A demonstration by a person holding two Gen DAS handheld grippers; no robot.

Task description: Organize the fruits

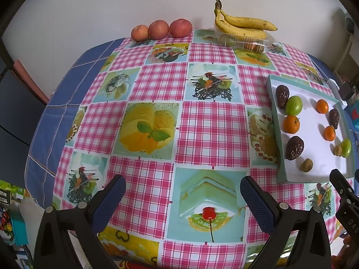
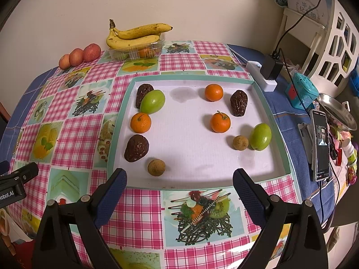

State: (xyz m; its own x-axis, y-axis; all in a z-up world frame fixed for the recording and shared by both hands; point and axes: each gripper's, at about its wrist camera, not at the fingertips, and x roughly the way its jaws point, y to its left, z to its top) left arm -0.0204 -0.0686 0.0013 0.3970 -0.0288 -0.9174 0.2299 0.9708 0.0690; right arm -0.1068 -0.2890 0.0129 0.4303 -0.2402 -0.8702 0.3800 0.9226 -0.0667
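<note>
Right wrist view: white tray holds three oranges, dates, green fruits (two), longans. Both grippers gape wide, empty.

Soft, even indoor light fills both views, leaving only faint shadows beside the fruit on the white tray. Fisheye bending curves the tablecloth edges, and corners fall black.

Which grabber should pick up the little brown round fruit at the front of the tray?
Probably the right gripper. It is open and faces the tray, with the small brown fruit just ahead of its fingers. The left gripper, also open, points at bare tablecloth, with the tray off to its right.
</note>
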